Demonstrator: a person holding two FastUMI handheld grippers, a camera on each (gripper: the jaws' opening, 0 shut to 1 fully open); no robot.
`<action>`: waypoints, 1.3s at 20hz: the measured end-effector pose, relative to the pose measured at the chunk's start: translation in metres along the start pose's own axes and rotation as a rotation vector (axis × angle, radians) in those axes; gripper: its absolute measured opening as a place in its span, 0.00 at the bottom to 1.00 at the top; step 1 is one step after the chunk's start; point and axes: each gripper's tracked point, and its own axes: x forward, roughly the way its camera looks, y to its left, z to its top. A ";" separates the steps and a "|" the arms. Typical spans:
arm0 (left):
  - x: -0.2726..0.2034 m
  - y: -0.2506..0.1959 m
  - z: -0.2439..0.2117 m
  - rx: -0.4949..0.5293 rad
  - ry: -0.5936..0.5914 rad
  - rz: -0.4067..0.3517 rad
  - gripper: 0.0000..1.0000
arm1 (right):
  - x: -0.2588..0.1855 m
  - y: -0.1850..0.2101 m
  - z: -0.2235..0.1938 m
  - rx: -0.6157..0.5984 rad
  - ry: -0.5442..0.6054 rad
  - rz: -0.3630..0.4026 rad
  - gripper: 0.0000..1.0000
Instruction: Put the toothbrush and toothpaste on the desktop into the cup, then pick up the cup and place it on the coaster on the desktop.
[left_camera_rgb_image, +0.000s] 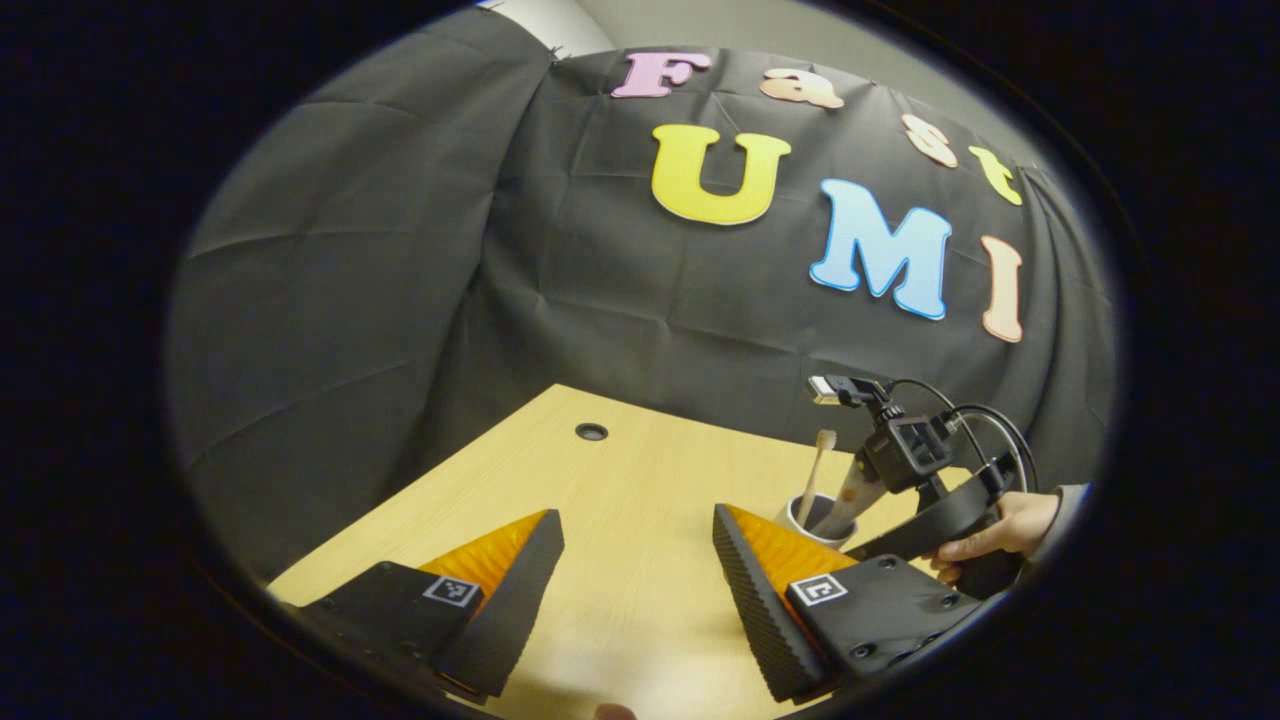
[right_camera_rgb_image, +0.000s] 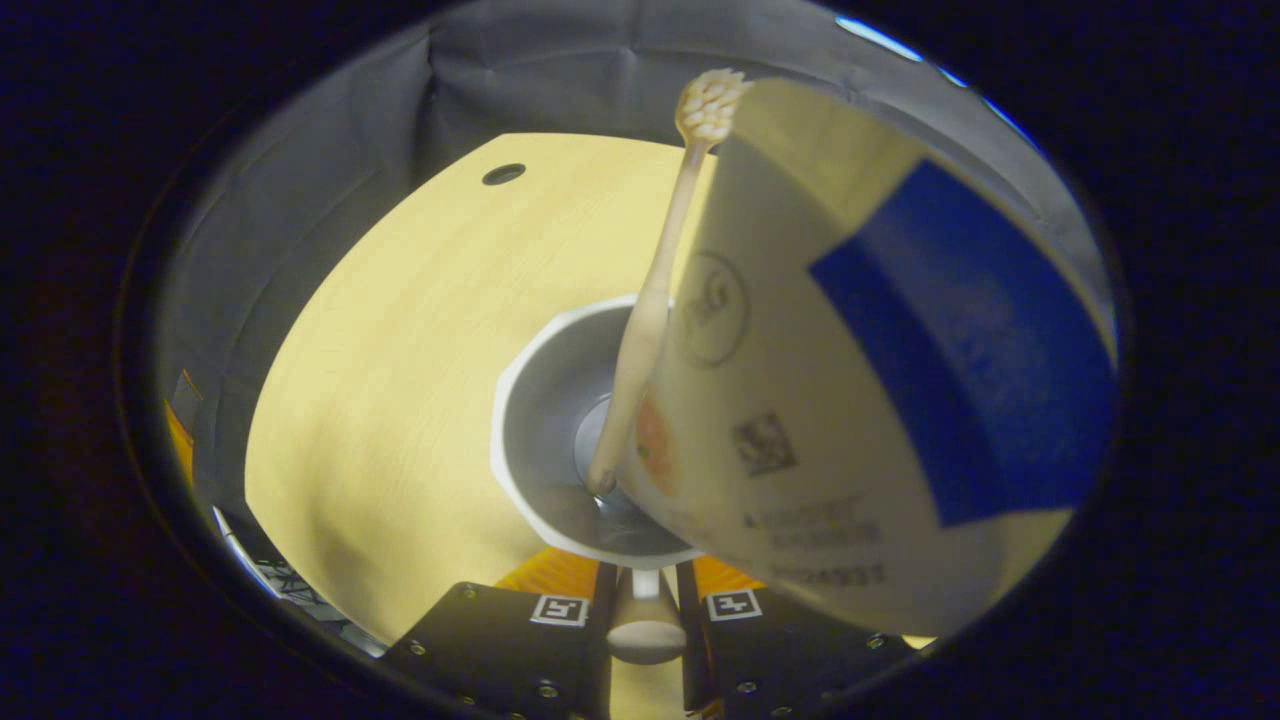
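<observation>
- Left gripper view: the left tongs (left_camera_rgb_image: 635, 570) hover over the tabletop (left_camera_rgb_image: 640, 470) with their fingers wide apart and nothing between them.
- Farther off to the right stands the cup (left_camera_rgb_image: 803, 518), upright on the tabletop, with the toothbrush (left_camera_rgb_image: 816, 468) leaning in it, bristles up.
- Just above the cup a hand (left_camera_rgb_image: 1000, 532) holds the right tongs (left_camera_rgb_image: 868, 478), which point down at the cup's mouth with the toothpaste (left_camera_rgb_image: 848, 500).
- Right gripper view: the right tongs (right_camera_rgb_image: 642, 610) are clamped on the toothpaste (right_camera_rgb_image: 850, 400) near one end; the tube's wide body hangs over the cup (right_camera_rgb_image: 545, 420), partly covering its rim.
- The toothbrush (right_camera_rgb_image: 650, 300) stands inside the cup, its foot on the bottom.
- Handling, as a judgement: the tube looks soft and light, so a hard squeeze could dent it; a hold near the end suits lowering it in.
- The cup looks stiff and smooth, maybe slippery and top-heavy once loaded; gripping across its wall below the rim seems safest.
- I cannot make out the coaster.
</observation>
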 end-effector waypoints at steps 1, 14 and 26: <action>0.000 0.002 0.000 -0.004 0.000 0.004 0.96 | 0.001 0.000 0.000 -0.005 0.006 -0.001 0.28; -0.004 -0.013 0.003 0.014 -0.009 -0.025 0.96 | -0.012 -0.003 0.003 -0.035 -0.026 -0.011 0.34; -0.014 -0.082 0.029 0.096 -0.056 -0.132 0.96 | -0.108 -0.037 -0.008 0.121 -0.269 0.003 0.83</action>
